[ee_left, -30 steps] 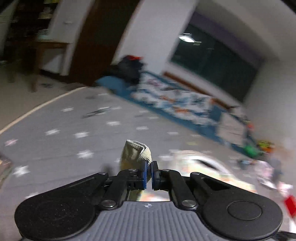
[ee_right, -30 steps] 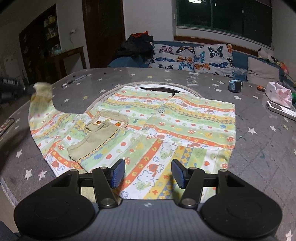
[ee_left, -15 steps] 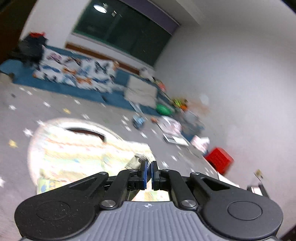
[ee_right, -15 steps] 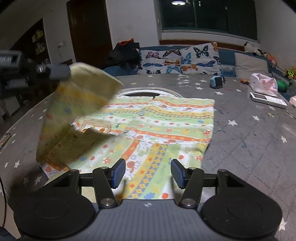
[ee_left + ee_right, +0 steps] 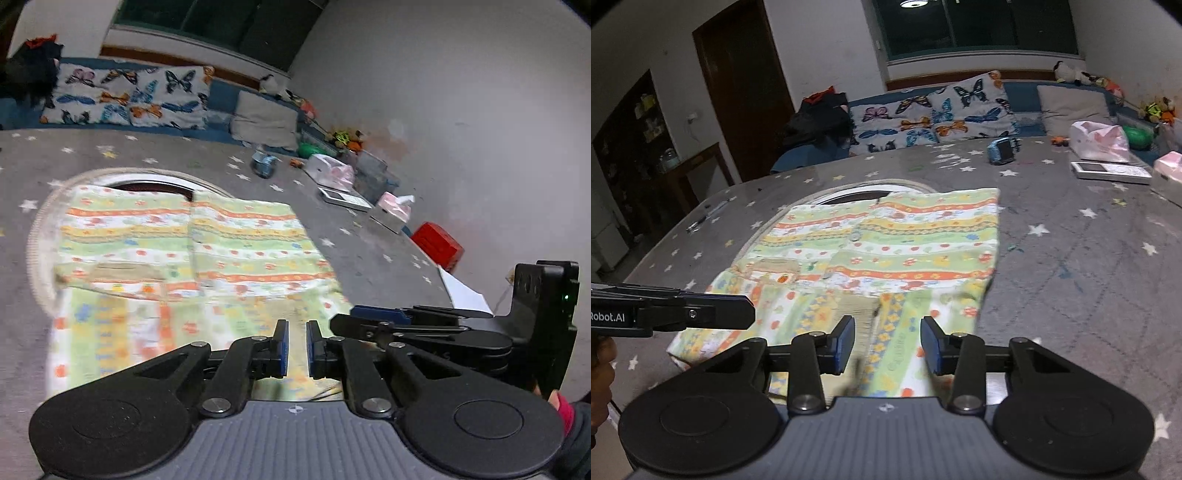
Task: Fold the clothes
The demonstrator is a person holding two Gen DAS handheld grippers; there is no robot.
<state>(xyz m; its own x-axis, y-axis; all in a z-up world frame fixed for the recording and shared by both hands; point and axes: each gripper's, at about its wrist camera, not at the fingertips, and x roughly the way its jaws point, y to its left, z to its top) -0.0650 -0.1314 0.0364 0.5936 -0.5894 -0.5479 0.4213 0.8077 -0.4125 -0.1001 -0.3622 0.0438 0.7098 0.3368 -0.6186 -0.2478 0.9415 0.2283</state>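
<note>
While your left wrist camera is taking in the red box [image 5: 437, 245] by the wall, only your right wrist camera is showing the dark door [image 5: 738, 85]. Both are looking onto the striped shirt [image 5: 882, 254] lying on the star-patterned grey table [image 5: 1089, 258]. Your left gripper [image 5: 294, 345] is hovering with a narrow gap, gripping nothing. Your right gripper [image 5: 887, 341] is standing wide apart, empty, over the shirt's near hem.

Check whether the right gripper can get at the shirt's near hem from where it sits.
Probably yes: the right gripper hangs open right over the shirt, its near hem just ahead of the jaws. The left gripper sits off to the side.
</note>
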